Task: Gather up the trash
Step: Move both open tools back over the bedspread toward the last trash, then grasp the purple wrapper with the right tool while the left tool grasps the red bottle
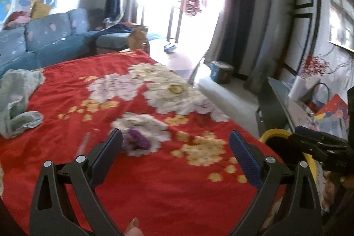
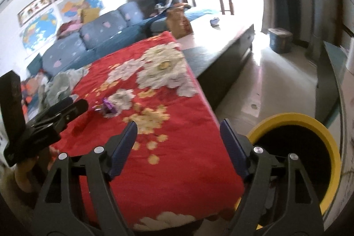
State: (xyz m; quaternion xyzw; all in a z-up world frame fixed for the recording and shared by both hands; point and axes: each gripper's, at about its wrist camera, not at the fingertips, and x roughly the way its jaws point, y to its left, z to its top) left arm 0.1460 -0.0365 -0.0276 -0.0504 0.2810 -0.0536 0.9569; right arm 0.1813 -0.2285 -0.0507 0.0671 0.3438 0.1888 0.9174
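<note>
On the red flowered cloth (image 1: 137,180) covering the counter lie, from the left, one crumpled pale green rag (image 1: 17,101) and one purple wrapper (image 1: 136,139), just beside the left tool's (image 1: 174,148) left finger. Both tools stand wide and empty; the right tool (image 2: 178,138) hovers over the cloth's near edge. One yellow-rimmed bin (image 2: 309,123) stands at the right, beside the counter.

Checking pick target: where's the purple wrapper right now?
The purple wrapper lies on the red floral cloth, on a white flower; left wrist view shows it just beyond the left finger.
</note>
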